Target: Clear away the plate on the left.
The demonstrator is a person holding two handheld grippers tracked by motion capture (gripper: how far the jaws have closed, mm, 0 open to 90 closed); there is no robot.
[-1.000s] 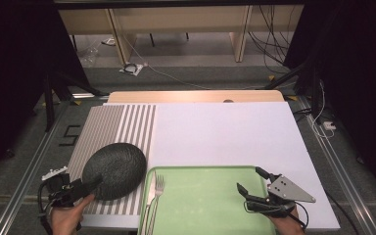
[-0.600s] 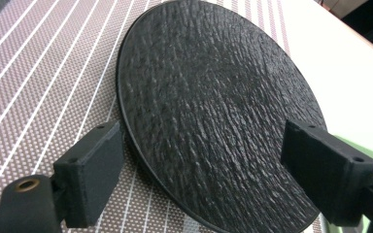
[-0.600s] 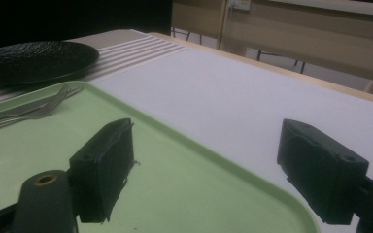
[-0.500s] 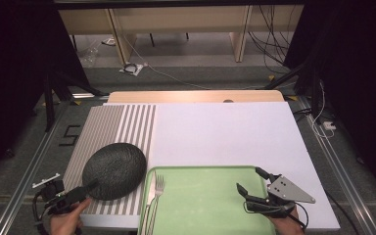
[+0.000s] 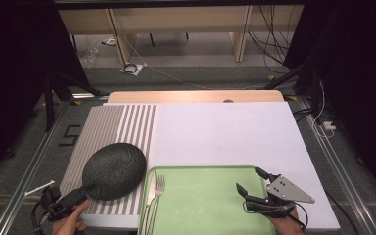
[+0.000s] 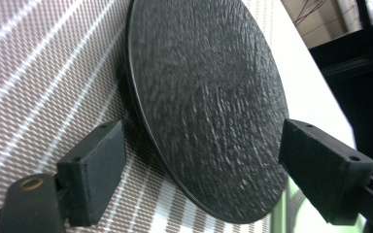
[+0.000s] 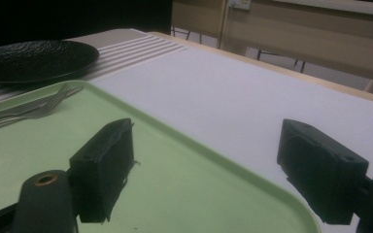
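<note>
My left claw (image 5: 81,194) sits at the near edge of the black plate (image 5: 114,170), its jaws spread wide; in the left gripper view the plate (image 6: 209,107) stands between the two pads, which do not press on it, so I have no grip on it. The plate rests on the striped mat (image 5: 110,132), just to the left of the green tray (image 5: 210,205), its right edge close to the tray's rim, and I cannot tell whether the two touch. My right claw (image 5: 250,183) hovers over the tray's right part, jaws spread too and pinching nothing; in the right gripper view bare green tray (image 7: 175,184) lies beneath it. A knife (image 5: 150,188) and a fork (image 5: 158,188) already lie side by side along the tray's left edge, next to the plate. I judge the job as setting out a meal on the tray: the cutlery is in, the plate is not yet. What is left is to close on the plate's rim, lift it off the mat and lay it on the tray's bare middle.
</note>
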